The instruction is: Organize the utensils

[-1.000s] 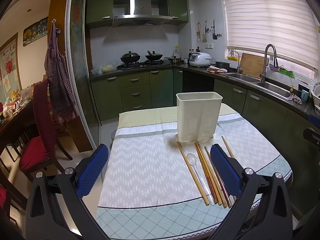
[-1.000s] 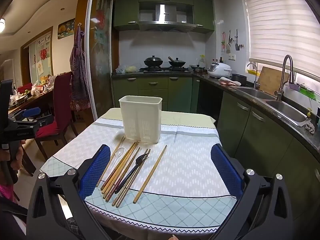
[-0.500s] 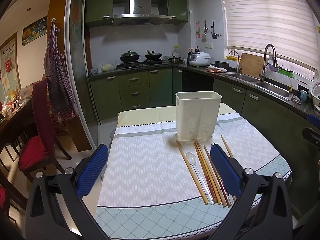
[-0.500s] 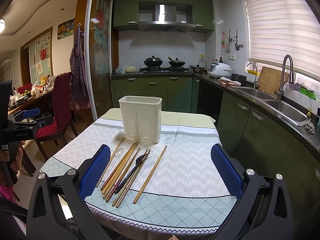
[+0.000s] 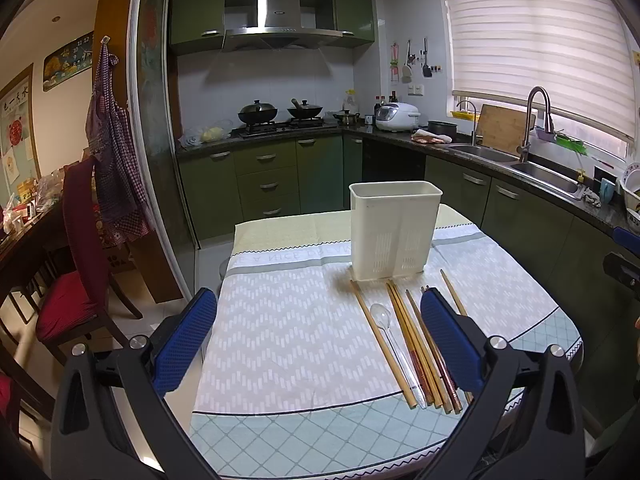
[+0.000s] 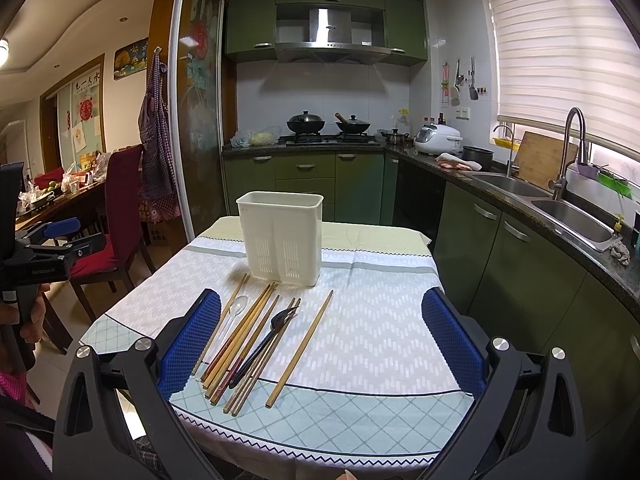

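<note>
Green kitchen cabinets (image 6: 304, 172) and a steel sink (image 6: 568, 216) are being seen behind a table covered by a patterned tablecloth (image 6: 372, 320). On that cloth a white utensil holder (image 6: 280, 238) is standing upright, and nothing is being shown above its rim. Just in front of it, toward the cameras, a loose row of wooden chopsticks (image 6: 244, 332) is lying flat, with one single chopstick (image 6: 300, 348) set a little apart on the right side. A clear plastic spoon (image 5: 386, 330) is lying among the sticks on their left, and a black spoon (image 6: 262, 344) is resting across the middle ones; whether it is touching those beneath cannot be made out for certain.

The left gripper (image 5: 318, 340) is being held above the near part of the table, its blue-padded jaws spread wide and nothing between them. The right gripper (image 6: 322, 340) is likewise being held with jaws wide apart and empty, the utensils lying between and beyond its pads. From the right wrist view, a hand (image 6: 30, 316) is being seen at the left edge.
</note>
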Tool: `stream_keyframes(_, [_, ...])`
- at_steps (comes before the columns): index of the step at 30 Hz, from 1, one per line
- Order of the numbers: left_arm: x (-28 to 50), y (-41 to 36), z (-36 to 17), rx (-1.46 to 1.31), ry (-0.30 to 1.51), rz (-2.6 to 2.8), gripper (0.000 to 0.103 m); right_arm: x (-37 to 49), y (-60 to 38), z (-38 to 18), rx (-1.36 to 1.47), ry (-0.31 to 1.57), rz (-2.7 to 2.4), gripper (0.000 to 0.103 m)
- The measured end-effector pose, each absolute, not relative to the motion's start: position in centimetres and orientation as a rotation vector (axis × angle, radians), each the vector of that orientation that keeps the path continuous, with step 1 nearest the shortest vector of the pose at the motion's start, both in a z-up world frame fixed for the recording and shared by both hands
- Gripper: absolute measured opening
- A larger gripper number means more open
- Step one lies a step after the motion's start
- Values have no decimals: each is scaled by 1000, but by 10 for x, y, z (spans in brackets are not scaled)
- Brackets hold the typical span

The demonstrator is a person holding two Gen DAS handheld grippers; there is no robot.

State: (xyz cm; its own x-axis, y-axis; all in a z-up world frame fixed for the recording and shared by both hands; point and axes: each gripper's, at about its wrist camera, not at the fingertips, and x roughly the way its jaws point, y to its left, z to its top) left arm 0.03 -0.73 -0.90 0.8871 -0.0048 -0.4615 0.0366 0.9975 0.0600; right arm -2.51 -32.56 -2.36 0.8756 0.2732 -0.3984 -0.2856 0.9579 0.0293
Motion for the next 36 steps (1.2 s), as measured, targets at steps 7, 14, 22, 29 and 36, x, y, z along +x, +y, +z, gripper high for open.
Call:
stream_keyframes(7, [1,-7,-8,67,480,-23,97,-25,-324,-23,-29,413,290,99])
stream_keyframes(14, [1,-7,-10,66,483,-24,97,-25,-324,-22,-30,414,288,99])
stream_keyframes(22, [1,-7,-11,64,484,-25,97,-24,-324,-22,-29,416,288,99])
stream_keyframes(29, [2,-7,-10,66,483,-25,97,-23,-324,-26,-29,420,287,99])
stream_keyframes(36, [2,-7,-11,65,484,-24,97,-22,-323,-29,-29,423,287,99])
